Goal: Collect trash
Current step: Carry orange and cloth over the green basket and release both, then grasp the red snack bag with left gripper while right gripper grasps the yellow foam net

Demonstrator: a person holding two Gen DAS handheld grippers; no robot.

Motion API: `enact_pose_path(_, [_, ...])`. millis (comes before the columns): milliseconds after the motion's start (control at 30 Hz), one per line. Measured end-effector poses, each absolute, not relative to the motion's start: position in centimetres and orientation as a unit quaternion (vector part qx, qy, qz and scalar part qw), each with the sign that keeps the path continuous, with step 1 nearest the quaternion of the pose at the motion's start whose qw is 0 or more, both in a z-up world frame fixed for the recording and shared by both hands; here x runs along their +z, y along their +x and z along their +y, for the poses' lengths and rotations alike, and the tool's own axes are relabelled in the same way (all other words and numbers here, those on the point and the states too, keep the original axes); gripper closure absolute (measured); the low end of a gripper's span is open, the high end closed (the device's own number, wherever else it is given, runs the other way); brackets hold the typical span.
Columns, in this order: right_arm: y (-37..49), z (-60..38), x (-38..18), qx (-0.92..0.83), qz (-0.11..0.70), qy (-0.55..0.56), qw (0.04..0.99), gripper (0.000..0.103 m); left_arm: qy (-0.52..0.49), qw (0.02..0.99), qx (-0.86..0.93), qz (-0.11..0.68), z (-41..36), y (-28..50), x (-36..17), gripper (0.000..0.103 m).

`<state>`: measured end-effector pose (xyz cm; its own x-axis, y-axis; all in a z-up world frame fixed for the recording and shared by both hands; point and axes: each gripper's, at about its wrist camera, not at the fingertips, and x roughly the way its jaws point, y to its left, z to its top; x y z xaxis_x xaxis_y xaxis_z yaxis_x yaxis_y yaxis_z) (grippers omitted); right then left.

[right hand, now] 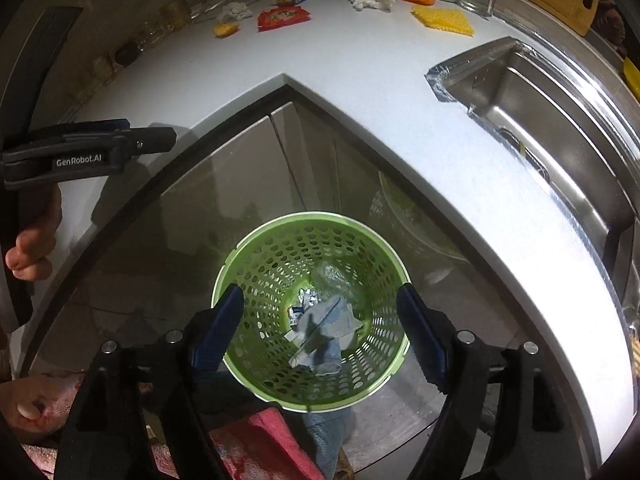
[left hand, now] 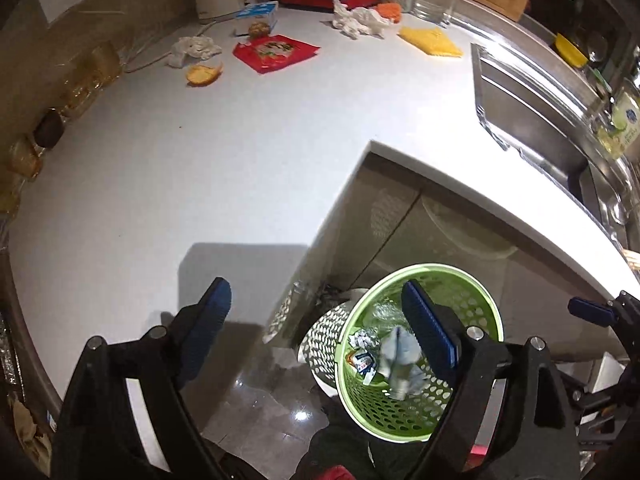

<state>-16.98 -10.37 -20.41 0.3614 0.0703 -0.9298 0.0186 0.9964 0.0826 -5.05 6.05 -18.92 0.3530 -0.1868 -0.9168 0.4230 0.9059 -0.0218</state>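
The right gripper (right hand: 320, 336) has its jaws wide, with nothing between the blue pads; it hangs directly over the green basket (right hand: 256, 264) on the floor. Inside the basket lies a grey crumpled tissue (right hand: 328, 324). The left gripper (left hand: 320, 328) is also wide and empty, over the counter's edge. More trash waits far back on the white counter (left hand: 200, 160): a red wrapper (left hand: 276, 53) and white tissues (left hand: 360, 20).

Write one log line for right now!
left gripper: open, empty | right gripper: open over green bin | tissue: in bin
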Motion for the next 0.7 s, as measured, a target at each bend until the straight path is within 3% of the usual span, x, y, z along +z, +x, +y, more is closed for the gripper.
enact_pose_path(200, [-11.5, -11.8, -17.7, 0.001, 0.523, 0.004, 0.852, 0.006, 0.089, 0.829, -0.156, 0.529, 5.7, -0.5, -18.0, 0.018])
enact_pose_path(267, [-8.9, -13.2, -16.7, -0.009, 0.508, 0.002, 0.861, 0.002, 0.077, 0.836, -0.148, 0.522, 4.9, 1.0, -17.4, 0.013])
enact_pose_path(467, [0.3, -18.4, -15.0, -0.041, 0.470, 0.003, 0.882, 0.002, 0.032, 0.847, -0.115, 0.518, 2.1, 7.1, -16.9, 0.011])
enact_pose_path(700, [10.3, -24.5, -17.2, -0.076, 0.467, 0.012, 0.881, 0.002, 0.011, 0.851, -0.060, 0.522, -1.1, 14.7, -18.6, 0.011])
